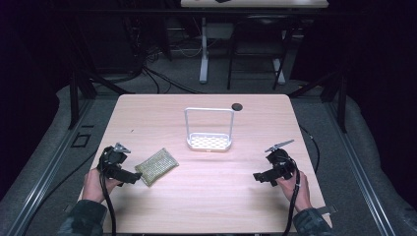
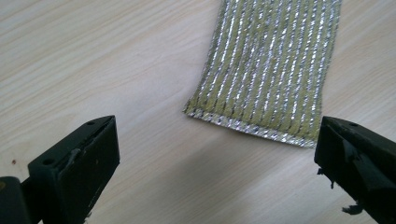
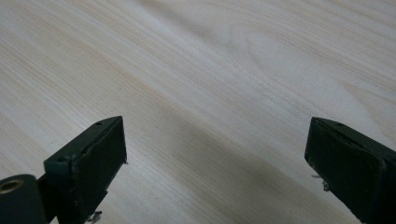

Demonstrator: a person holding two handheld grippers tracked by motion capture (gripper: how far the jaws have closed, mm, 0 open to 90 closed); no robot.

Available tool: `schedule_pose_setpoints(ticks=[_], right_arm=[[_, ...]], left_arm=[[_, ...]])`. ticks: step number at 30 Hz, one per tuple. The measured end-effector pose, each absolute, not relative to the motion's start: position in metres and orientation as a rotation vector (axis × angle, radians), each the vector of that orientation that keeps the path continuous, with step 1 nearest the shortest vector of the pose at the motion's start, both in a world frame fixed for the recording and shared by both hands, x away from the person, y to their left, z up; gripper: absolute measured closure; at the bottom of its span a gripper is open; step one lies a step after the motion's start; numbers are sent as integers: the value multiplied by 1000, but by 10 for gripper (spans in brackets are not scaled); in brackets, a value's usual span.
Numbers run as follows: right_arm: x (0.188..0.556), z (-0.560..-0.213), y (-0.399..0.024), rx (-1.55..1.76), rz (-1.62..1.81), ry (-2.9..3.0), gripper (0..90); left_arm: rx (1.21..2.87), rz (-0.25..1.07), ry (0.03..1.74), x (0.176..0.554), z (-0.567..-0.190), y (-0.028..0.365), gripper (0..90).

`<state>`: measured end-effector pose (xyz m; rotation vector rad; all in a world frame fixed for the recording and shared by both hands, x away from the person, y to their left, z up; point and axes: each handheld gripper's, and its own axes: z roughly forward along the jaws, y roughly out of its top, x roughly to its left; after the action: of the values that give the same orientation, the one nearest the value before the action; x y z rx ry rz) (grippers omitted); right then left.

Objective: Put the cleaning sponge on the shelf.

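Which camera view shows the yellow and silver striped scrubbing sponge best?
The left gripper view: the yellow and silver striped scrubbing sponge is close, its woven ridges and stitched edge clear. The high view shows it small, whole. The right gripper view faces bare wood.

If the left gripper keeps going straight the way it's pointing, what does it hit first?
Most likely the scouring pad: the left gripper is open, and the pad's near edge lies just ahead, between the lines of its jaws, slightly toward one side. It sits flat, so the jaws might pass over it.

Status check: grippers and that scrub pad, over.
Left gripper open, short of flat gold-silver woven scouring pad. Right gripper open over bare wooden table. Nothing between.
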<state>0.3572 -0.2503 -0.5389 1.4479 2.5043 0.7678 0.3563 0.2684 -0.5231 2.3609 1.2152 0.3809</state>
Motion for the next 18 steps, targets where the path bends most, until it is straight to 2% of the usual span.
schedule_pose_setpoints(ticks=[18], right_arm=[[358,-541,-246,1429,773,2521,53]], left_arm=[[2427,317,1072,376,-533,230,0]])
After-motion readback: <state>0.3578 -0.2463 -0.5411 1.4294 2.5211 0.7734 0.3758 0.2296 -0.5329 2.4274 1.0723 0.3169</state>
